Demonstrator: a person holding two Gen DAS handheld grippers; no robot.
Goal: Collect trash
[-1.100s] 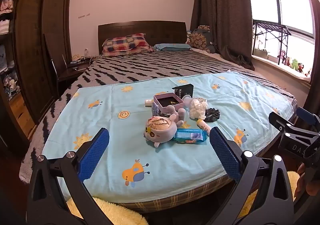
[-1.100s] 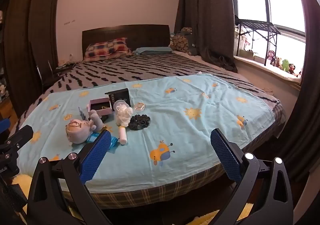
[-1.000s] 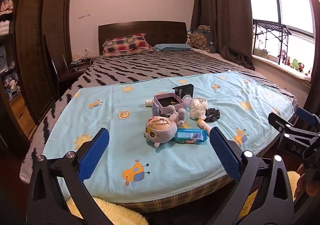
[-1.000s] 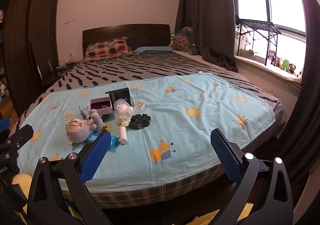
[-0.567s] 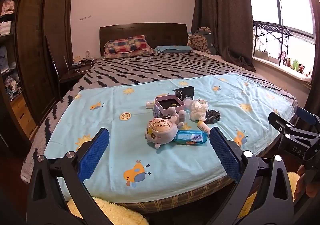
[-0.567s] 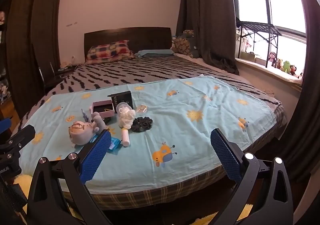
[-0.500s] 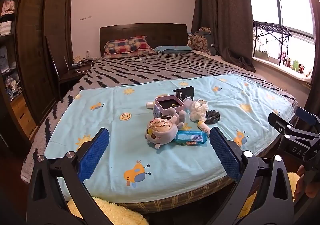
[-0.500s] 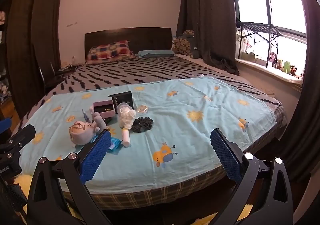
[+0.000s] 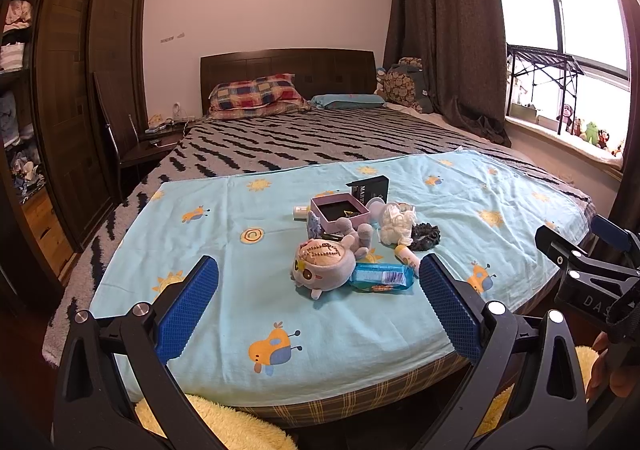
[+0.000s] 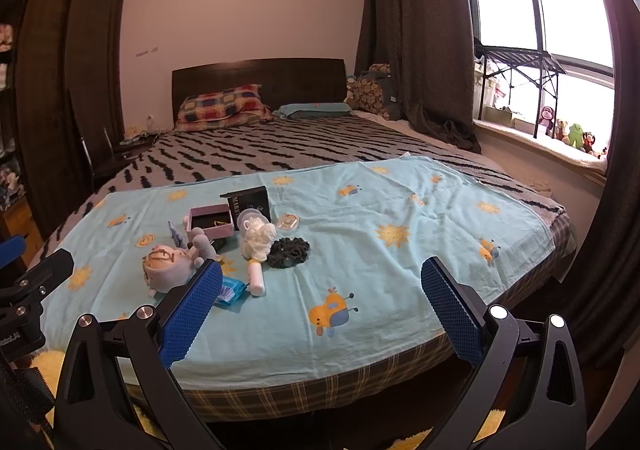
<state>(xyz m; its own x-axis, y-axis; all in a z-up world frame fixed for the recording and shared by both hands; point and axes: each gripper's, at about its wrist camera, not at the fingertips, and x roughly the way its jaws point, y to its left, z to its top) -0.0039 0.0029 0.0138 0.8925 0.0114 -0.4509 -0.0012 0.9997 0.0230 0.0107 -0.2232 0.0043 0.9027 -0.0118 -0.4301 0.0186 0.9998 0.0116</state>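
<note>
A small heap of things lies on the light blue sheet (image 9: pixel 224 226) at the foot of the bed. In it are a blue snack wrapper (image 9: pixel 382 277) (image 10: pixel 229 294), a crumpled white tissue (image 9: pixel 396 224) (image 10: pixel 258 238), a small white tube (image 9: pixel 408 255) (image 10: pixel 256 277), a grey plush toy (image 9: pixel 326 266) (image 10: pixel 168 270), a pink open box (image 9: pixel 339 209) (image 10: pixel 211 224), a black box (image 9: pixel 370 190) (image 10: pixel 249 203) and a black scrunchie (image 9: pixel 426 236) (image 10: pixel 289 252). My left gripper (image 9: pixel 318 298) is open, short of the bed edge, facing the heap. My right gripper (image 10: pixel 320 302) is open too, further right, empty.
A dark wardrobe (image 9: pixel 68 90) and a chair (image 9: pixel 128 146) stand left of the bed. Curtains (image 10: pixel 416 30) and a windowsill with toys (image 10: pixel 568 136) are on the right. A yellow fluffy rug (image 9: pixel 224 422) lies on the floor below the bed edge.
Both views have shifted slightly; the bed and heap sit a little lower in frame, as the grippers tilted or rose a bit. Nothing on the bed has moved. Both grippers stay open.
</note>
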